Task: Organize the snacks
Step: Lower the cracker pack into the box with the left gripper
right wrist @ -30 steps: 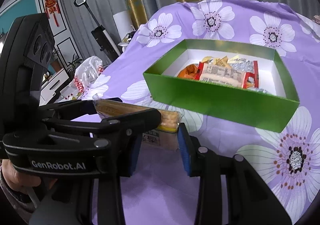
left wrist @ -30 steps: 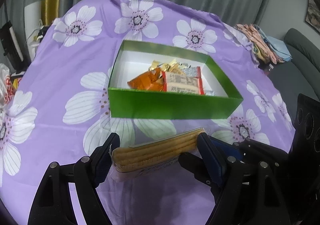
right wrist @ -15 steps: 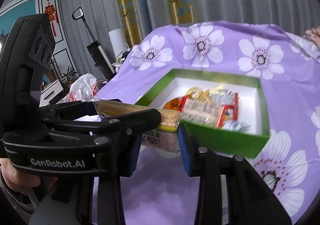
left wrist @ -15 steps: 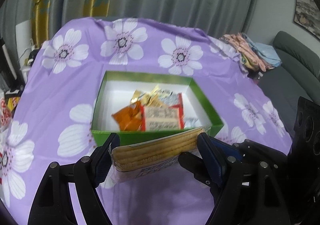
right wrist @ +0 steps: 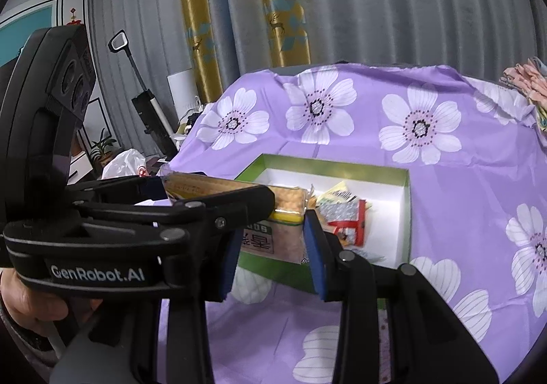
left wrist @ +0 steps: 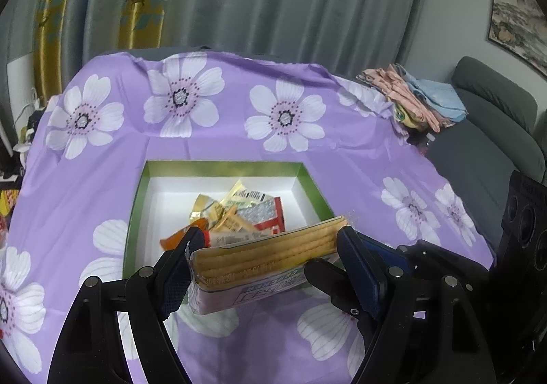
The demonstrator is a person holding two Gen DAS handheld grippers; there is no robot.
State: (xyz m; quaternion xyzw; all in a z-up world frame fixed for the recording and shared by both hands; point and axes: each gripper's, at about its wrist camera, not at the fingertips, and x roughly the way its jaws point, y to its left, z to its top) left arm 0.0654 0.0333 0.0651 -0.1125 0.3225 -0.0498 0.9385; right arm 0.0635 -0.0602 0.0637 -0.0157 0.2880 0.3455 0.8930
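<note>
Left wrist view shows us holding the biscuit pack [left wrist: 266, 257] lengthwise in our left gripper [left wrist: 270, 264]; our right gripper [right wrist: 270, 240] clamps one end narrowly, steadying it above the green box [left wrist: 136, 199].

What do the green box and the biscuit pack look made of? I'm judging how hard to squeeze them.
Green box: likely cardboard, with a glossy green outside and a matt white inside; thin, straight walls.

Biscuit pack: thin clear plastic film, shiny and crinkled at the sealed end, with the biscuits showing through. It probably gives under pressure.
</note>
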